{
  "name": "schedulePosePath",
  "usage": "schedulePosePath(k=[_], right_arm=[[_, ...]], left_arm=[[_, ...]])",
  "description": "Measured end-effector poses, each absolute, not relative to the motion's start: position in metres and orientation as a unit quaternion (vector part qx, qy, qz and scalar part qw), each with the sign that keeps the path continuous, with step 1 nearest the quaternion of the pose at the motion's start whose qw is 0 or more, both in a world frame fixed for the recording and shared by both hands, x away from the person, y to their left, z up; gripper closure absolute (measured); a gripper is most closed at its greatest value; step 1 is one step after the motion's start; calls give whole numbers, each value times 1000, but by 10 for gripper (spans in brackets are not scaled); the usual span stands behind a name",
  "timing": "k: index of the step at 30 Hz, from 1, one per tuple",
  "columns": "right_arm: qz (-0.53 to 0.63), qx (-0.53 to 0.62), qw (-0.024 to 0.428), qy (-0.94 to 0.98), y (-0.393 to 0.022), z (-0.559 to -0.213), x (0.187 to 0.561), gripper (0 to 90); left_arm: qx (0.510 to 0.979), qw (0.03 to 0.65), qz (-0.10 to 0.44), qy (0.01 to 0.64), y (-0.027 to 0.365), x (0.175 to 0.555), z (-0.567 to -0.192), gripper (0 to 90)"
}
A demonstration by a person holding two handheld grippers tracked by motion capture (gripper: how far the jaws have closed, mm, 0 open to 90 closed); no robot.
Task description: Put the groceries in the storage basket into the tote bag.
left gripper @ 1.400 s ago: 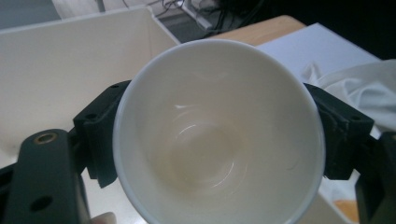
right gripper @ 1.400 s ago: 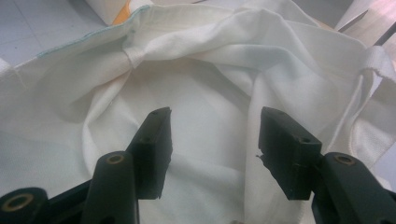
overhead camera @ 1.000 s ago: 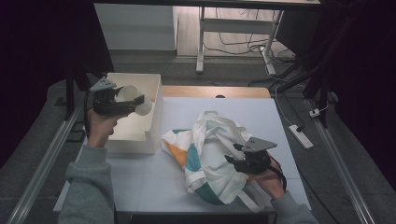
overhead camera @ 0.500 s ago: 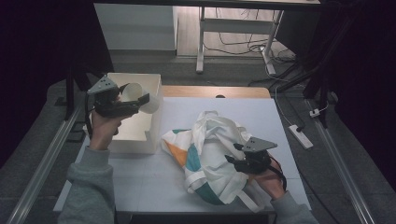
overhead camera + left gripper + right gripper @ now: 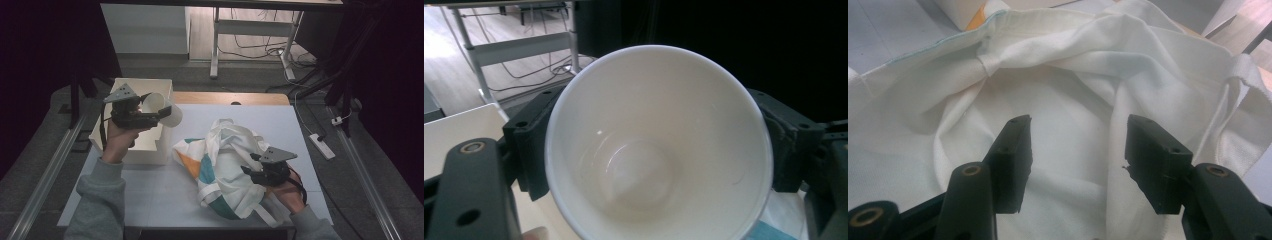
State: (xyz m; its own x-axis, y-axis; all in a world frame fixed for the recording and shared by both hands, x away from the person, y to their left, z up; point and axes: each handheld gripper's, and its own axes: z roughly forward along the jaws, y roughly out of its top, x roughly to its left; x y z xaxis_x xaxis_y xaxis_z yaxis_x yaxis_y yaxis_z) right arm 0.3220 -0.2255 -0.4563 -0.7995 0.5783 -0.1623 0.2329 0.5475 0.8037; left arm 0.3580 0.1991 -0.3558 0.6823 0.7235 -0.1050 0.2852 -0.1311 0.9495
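Carrying a white paper cup (image 5: pixel 162 109), the left gripper (image 5: pixel 150 116) holds it aloft at ten o'clock over the table, beside the white box (image 5: pixel 145 145), jaws pinching its walls from both sides. It looks light and thin-walled, easy to crush, so I'd judge a gentle squeeze mid-wall safest. At five o'clock the right gripper (image 5: pixel 255 172) rests on the cloth tote bag (image 5: pixel 225 155), jaws spread (image 5: pixel 1075 160) over the soft, floppy fabric of its mouth, pinching nothing; the hem or strap seems the best hold
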Motion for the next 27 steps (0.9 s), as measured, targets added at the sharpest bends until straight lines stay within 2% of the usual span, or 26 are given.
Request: schedulePosePath(k=[27], right_arm=[[415, 237, 214, 852, -226, -456, 322, 436]], left_arm=[[773, 543, 144, 295, 146, 359, -367, 193]])
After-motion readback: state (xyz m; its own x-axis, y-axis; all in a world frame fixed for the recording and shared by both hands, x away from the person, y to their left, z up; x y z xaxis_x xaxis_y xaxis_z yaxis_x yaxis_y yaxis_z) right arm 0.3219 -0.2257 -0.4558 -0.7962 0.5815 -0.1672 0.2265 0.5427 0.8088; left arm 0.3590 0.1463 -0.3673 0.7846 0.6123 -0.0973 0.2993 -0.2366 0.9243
